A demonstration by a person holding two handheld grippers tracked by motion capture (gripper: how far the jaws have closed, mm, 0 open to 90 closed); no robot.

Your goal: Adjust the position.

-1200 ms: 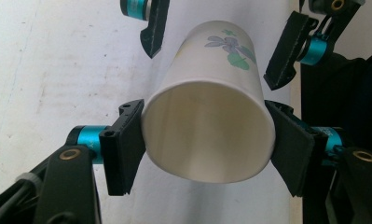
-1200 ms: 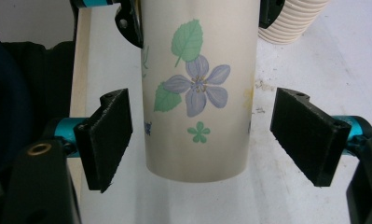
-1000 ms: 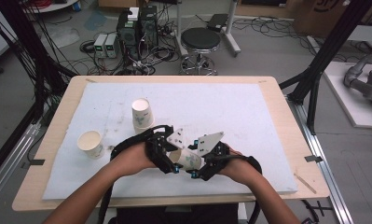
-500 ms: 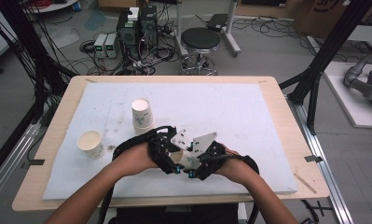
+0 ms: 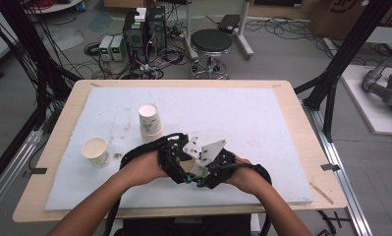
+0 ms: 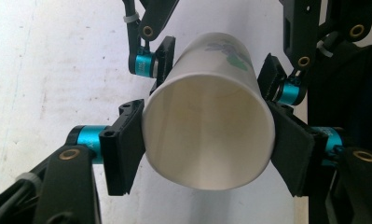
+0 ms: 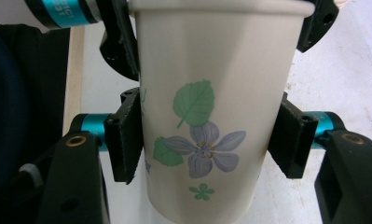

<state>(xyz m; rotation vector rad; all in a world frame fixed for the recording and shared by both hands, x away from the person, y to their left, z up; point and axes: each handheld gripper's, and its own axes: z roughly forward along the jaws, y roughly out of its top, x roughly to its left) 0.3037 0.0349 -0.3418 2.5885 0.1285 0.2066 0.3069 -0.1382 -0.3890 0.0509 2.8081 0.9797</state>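
**Operator:** Holding one paper cup (image 6: 207, 126) between both tools. My left gripper (image 6: 207, 144) has its pads pressed on the cup's walls near the open rim, one pad each side, and its jaws have just been easing a little wider with the cup between them. The mouth of the cup faces that gripper's camera.

**Observer:** And the other one?

**Operator:** My right gripper (image 7: 204, 140) is clamped on the same cup lower down the body, a pad on each side of the printed flower; its jaws have just been closing onto it. In the right gripper view the cup's rim is at the top, just beyond my pads, where the left gripper's pads sit.

**Observer:** Where does all that sit on the table?

**Operator:** From above, both grippers meet tip to tip over the white mat (image 5: 262, 123), near its front edge. A stack of cups (image 5: 150, 122) stands upright beyond the left gripper, and a single cup (image 5: 96, 151) stands well out to the left gripper's outer side.
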